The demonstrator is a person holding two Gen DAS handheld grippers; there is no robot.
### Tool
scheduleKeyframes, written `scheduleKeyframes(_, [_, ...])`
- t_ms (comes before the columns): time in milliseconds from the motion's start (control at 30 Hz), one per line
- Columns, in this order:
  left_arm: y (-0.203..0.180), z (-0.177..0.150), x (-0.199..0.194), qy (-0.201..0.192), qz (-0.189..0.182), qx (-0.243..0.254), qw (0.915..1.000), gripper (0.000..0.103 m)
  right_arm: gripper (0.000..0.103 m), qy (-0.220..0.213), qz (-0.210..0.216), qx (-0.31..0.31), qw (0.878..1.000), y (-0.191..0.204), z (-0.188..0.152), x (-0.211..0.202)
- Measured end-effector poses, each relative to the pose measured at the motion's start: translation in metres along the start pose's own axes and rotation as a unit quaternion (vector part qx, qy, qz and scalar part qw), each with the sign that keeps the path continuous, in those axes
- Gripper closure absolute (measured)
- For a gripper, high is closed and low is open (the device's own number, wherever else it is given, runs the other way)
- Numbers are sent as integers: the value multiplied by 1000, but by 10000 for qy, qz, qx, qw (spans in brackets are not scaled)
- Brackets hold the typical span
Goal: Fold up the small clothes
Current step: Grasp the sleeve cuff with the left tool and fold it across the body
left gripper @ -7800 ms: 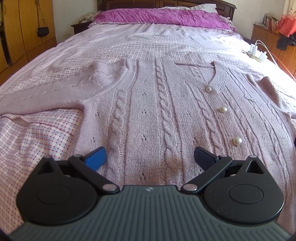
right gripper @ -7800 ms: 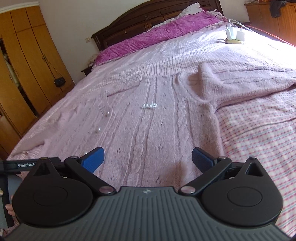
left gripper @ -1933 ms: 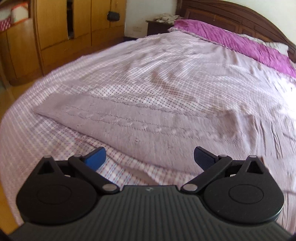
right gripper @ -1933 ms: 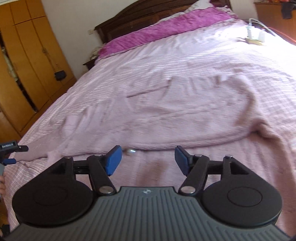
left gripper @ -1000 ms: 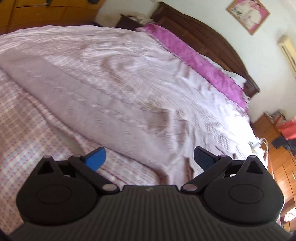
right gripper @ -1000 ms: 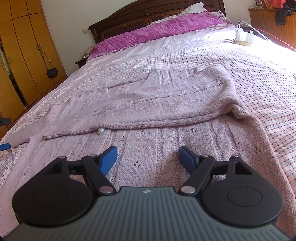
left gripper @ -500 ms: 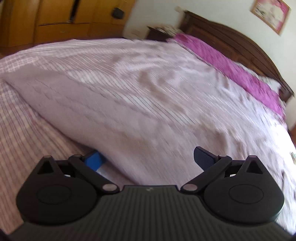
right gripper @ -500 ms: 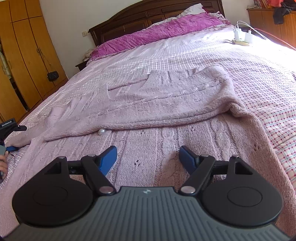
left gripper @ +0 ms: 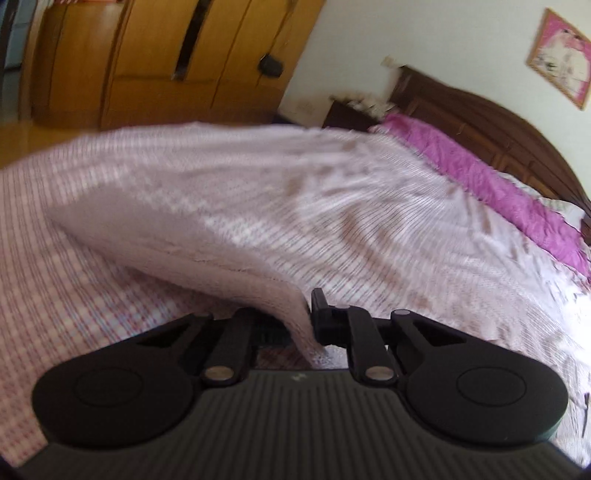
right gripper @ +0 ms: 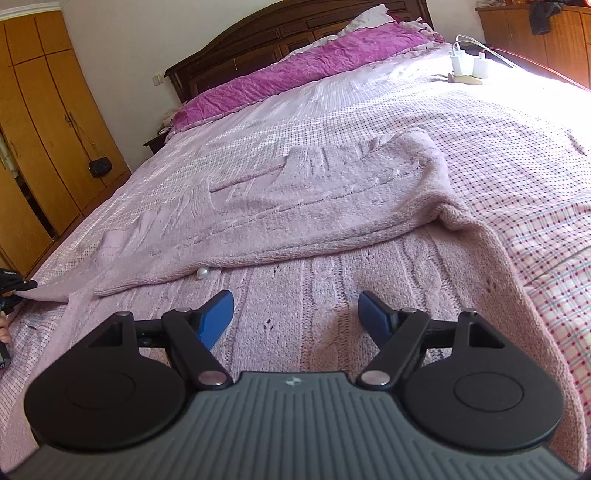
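On the bed (right gripper: 424, 122), a pale pink knitted cardigan (right gripper: 332, 206) is lying spread across the checked cover, filling the near and middle part of the right wrist view. Its right sleeve is lying folded over the body toward the left, and a pearl button (right gripper: 202, 273) is peeking out just under that folded edge. The right gripper (right gripper: 297, 314) is hovering low over the near hem of the cardigan with its blue-tipped fingers (right gripper: 218, 314) standing well apart and nothing between them. At the far left edge of that view the left gripper (right gripper: 11, 286) is showing small and dark, touching the tip of the other sleeve where the cloth is tapering to a point. In the left wrist view the left gripper (left gripper: 308, 317) is pinching the end of that sleeve (left gripper: 229, 273), its fingers (left gripper: 325, 317) drawn together on the knit, and the sleeve is rising off the cover and arching away to the left; this view is blurring, so fine detail of the stitch cannot be told. A purple pillow (right gripper: 295, 77) is lying along the dark wooden headboard (right gripper: 295, 26) at the far end. Two white chargers (right gripper: 467, 66) with cables are sitting on the far right of the cover. A yellow wooden wardrobe (right gripper: 40, 122) is standing to the left, with a small black bag (right gripper: 100, 168) hanging on its door. A pink framed picture (left gripper: 561, 70) is hanging on the wall above the headboard.
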State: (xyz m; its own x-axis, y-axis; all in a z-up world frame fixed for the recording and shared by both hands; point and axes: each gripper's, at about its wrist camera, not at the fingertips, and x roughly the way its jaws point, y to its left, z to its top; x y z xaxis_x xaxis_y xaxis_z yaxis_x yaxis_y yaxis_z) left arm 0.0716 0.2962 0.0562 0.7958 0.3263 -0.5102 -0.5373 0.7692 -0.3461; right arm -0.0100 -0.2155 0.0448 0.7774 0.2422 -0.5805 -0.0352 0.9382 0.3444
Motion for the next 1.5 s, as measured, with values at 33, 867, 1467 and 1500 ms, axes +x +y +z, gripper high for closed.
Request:
scheduleKeyframes(33, [-5, 1, -6, -59, -50, 93, 9999, 91, 23, -13, -7, 27, 10000, -1, 1, -2])
scheduleKeyframes(867, [-215, -53, -99, -449, -2284, 1370, 9628, 90, 23, -403, 112, 549, 9976, -27, 4, -40])
scheduleKeyframes(1467, [-281, -180, -56, 1343, -2481, 2450, 9276, 49, 23, -362, 126, 763, 9963, -46, -4, -38])
scheduleKeyframes(1500, [-280, -184, -55, 1395, -2477, 2494, 9257, 46, 23, -358, 132, 757, 9964, -46, -4, -38])
